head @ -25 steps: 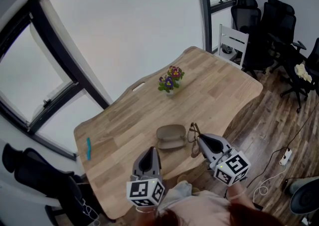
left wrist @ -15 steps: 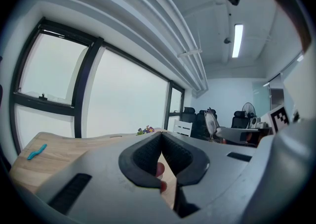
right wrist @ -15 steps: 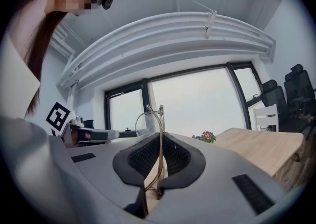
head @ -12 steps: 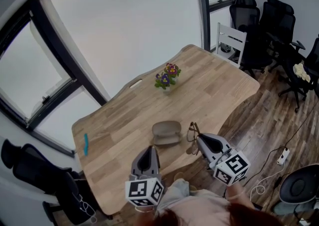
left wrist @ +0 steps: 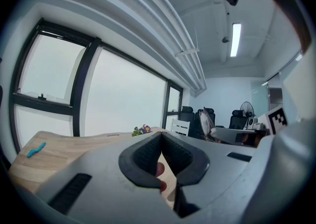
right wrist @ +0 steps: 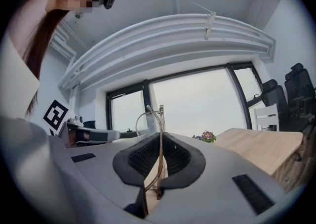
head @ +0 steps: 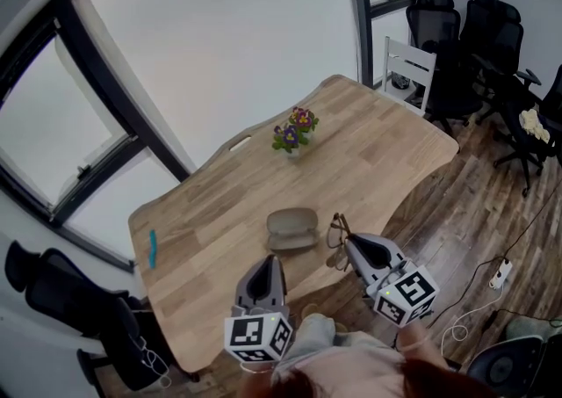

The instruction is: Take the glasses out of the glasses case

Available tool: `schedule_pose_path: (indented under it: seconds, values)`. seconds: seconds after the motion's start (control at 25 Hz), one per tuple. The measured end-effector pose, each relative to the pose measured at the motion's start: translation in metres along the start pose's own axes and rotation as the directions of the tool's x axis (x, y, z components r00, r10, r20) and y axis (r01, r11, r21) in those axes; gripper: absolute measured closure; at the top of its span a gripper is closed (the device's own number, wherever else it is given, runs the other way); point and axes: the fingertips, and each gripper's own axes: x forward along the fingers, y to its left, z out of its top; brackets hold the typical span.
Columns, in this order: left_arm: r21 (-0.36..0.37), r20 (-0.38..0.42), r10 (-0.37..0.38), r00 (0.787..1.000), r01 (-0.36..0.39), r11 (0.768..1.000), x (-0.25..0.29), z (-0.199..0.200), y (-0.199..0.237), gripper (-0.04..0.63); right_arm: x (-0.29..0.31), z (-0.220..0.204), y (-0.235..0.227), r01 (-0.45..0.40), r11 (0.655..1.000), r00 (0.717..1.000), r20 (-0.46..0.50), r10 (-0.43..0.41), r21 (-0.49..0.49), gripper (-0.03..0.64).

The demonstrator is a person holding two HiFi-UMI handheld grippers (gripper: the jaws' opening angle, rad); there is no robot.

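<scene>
The tan glasses case (head: 292, 229) lies open on the wooden table (head: 378, 155), near its front edge. Just to the right of the case, my right gripper (head: 349, 243) is shut on the thin-framed glasses (head: 337, 238) and holds them up off the table. The right gripper view shows the metal frame (right wrist: 157, 119) pinched upright between the pads of the right gripper (right wrist: 160, 138). My left gripper (head: 270, 263) hovers in front of the case, apart from it. In the left gripper view, the left gripper (left wrist: 162, 138) is shut with nothing in it.
A small pot of flowers (head: 294, 131) stands mid-table beyond the case. A teal pen (head: 153, 249) lies near the left edge. A white chair (head: 411, 69) and black office chairs (head: 479, 40) stand past the right end. Large windows run along the far side.
Only the head view has shifted slightly. Both grippers, the glasses and the case keep the same places relative to one another.
</scene>
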Motion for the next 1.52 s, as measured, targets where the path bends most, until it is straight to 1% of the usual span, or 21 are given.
schedule_pose_path:
  seconds: [0.44,0.64,0.88,1.04,1.52]
  values:
    - [0.010,-0.025,-0.026,0.999,0.026,1.000,0.006,-0.001,-0.001,0.594,0.009,-0.004,0.000,0.031,0.999,1.000,-0.003,-0.031,-0.030,0.604]
    - [0.019,-0.033,-0.046,0.998,0.047,0.999,0.009,-0.001,0.007,0.594,0.020,-0.003,-0.002,0.069,0.996,0.998,0.019,-0.068,-0.048,0.604]
    - [0.015,-0.042,-0.061,0.997,0.062,0.998,0.009,0.004,0.019,0.594,0.028,-0.004,0.004,0.092,0.994,0.996,0.008,-0.092,-0.066,0.604]
    - [0.015,-0.051,-0.074,0.996,0.075,0.997,0.008,0.005,0.025,0.594,0.032,-0.005,0.007,0.113,0.992,0.994,0.003,-0.113,-0.061,0.603]
    - [0.007,-0.049,-0.134,0.990,0.135,0.991,0.006,0.007,0.035,0.594,0.036,-0.004,0.019,0.168,0.982,0.986,-0.006,-0.169,-0.089,0.604]
